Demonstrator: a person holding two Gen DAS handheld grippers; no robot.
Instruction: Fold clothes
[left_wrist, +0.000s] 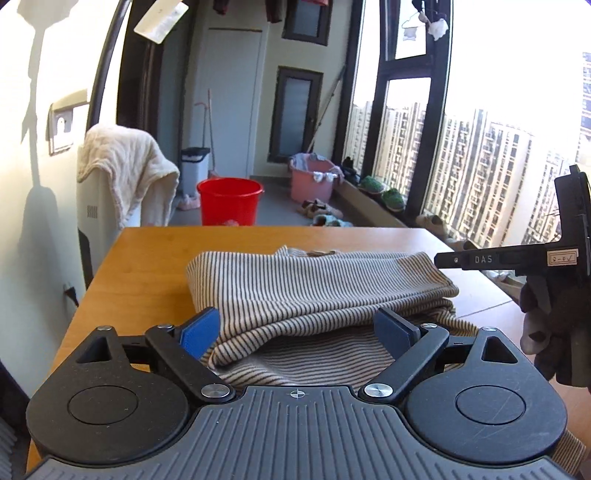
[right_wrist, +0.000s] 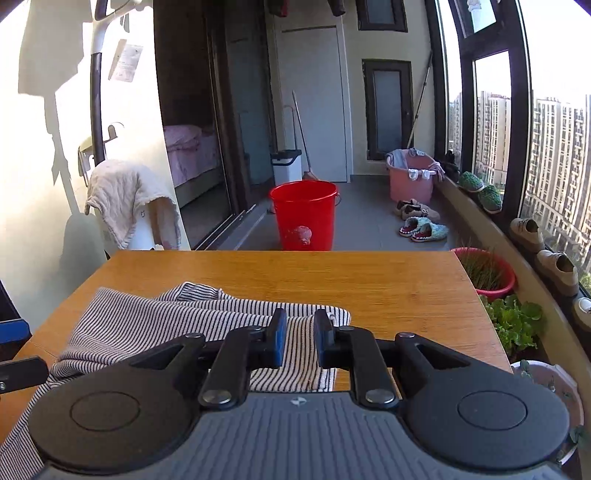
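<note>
Garment: a cream-and-dark striped knit garment is lying on the orange-brown wooden tabletop, bunched toward the near edge, already doubled over itself with a rounded fold running across the top layer.
Garment, right view: the same cloth is spreading flatter here, one corner reaching out just ahead of the right tool, a loose end trailing off the near left edge.
Left gripper: blue-padded fingers are standing wide apart, hovering over the near fold; cloth is showing between and below them, but the pads are not pressing on it.
Right gripper: fingers are drawn almost together with a narrow gap; striped cloth is showing through the gap underneath, nothing is caught in it.
Step in hand: judging by the lie of the cloth, one fold is down and both tools are sitting free above it, between grasps.
Next move calls for: probably taking a near edge on each side and carrying it over evenly; the right fingers would need to spread first.
Surroundings: a red plastic bucket is standing on the floor beyond the tabletop.
</note>
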